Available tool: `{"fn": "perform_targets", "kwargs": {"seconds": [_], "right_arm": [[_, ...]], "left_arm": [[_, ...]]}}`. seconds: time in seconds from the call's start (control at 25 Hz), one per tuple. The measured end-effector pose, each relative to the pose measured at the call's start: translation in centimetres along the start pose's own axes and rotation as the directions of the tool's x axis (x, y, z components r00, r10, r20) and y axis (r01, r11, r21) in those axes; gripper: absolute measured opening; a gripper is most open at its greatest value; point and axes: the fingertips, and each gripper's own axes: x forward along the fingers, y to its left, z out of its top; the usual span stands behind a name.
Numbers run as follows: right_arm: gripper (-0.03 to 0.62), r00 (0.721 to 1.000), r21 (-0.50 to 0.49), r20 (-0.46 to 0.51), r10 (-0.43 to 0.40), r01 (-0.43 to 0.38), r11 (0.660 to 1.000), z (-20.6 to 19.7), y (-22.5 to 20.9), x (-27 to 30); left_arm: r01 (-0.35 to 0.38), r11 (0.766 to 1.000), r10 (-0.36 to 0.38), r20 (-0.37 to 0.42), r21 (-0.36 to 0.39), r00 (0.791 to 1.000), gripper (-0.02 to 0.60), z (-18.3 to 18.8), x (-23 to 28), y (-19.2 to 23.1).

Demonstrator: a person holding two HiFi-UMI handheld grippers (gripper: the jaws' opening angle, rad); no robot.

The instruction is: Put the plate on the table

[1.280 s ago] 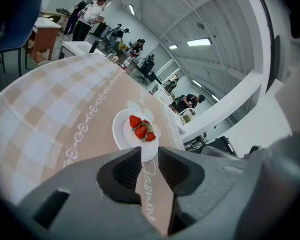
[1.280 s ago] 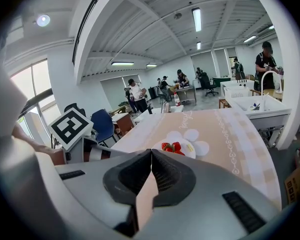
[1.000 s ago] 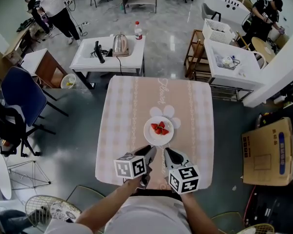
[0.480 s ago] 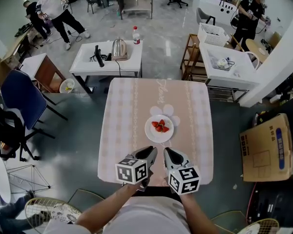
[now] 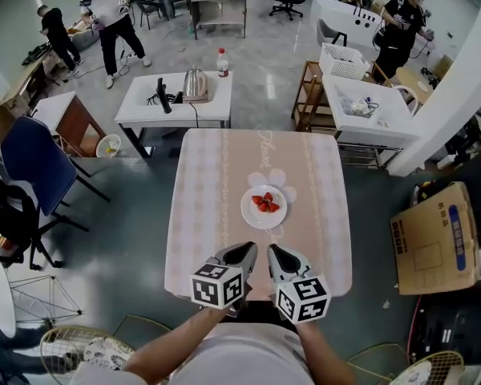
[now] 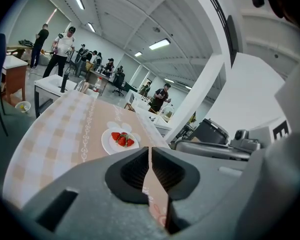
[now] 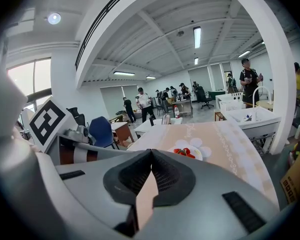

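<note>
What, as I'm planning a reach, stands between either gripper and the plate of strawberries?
Nothing visible does. Only bare tablecloth lies between the left gripper, the right gripper and the plate.

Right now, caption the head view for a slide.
Plate of strawberries sits on the table; left claw and right claw hover shut, empty, nearby.
</note>
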Motion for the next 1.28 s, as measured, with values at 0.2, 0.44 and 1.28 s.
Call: {"fn": "perform_targets", "kwargs": {"seconds": [0.2, 0.44, 1.28], "right_arm": [[0.003, 1.000, -0.037, 0.016, -0.005, 0.006, 0.999, -0.2, 1.2, -1.3], [0.003, 0.999, -0.054, 0.032, -0.022, 0.024, 0.998, -0.4, 2.2, -2.2], [0.003, 0.998, -0.038, 0.045, -0.037, 0.039, 0.999, -0.3, 2.9, -2.7]], "left_arm": [[0.025, 0.999, -0.026, 0.007, 0.035, 1.000, 0.011, -0.5, -1.0, -1.1], [0.042, 0.996, -0.043, 0.019, 0.078, 0.999, 0.006, -0.6, -2.1, -2.1], [0.047, 0.993, -0.050, 0.020, 0.104, 0.999, 0.006, -0.7, -3.1, -2.4]]}}
